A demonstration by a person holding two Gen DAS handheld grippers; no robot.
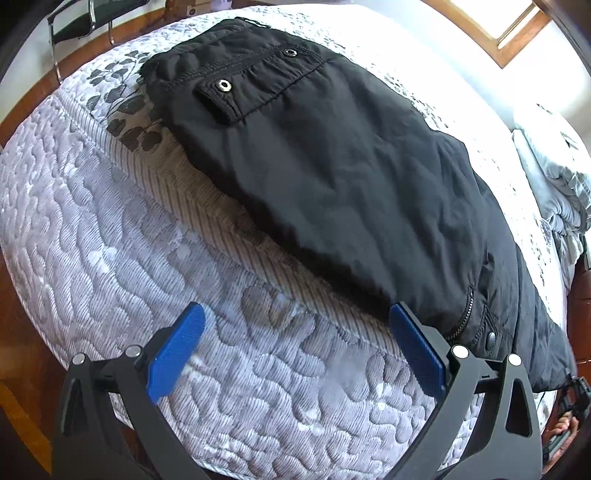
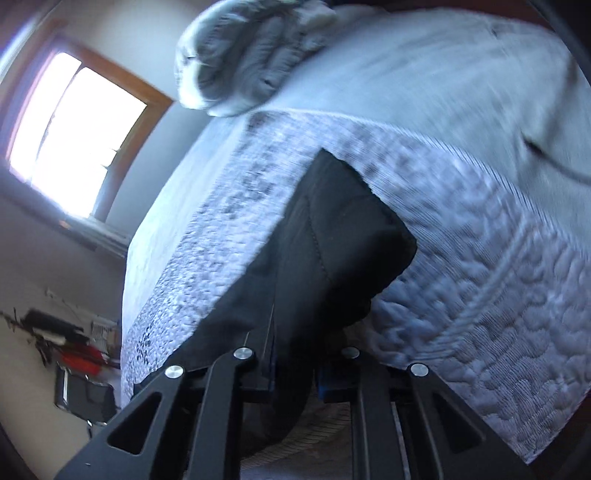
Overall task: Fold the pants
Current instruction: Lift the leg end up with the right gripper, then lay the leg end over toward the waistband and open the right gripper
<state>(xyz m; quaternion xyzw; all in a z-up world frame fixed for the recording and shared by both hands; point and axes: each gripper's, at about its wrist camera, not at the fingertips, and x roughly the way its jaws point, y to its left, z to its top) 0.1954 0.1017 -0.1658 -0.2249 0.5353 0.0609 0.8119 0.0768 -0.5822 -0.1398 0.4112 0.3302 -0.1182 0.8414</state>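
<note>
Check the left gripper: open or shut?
Open: the left gripper has its blue pads wide apart, nothing between them.

Quilted mattress; bunched pale bedding near its head; window; chrome chair.

No words, numbers or signs are showing clearly enough to read on anything in either view.
</note>
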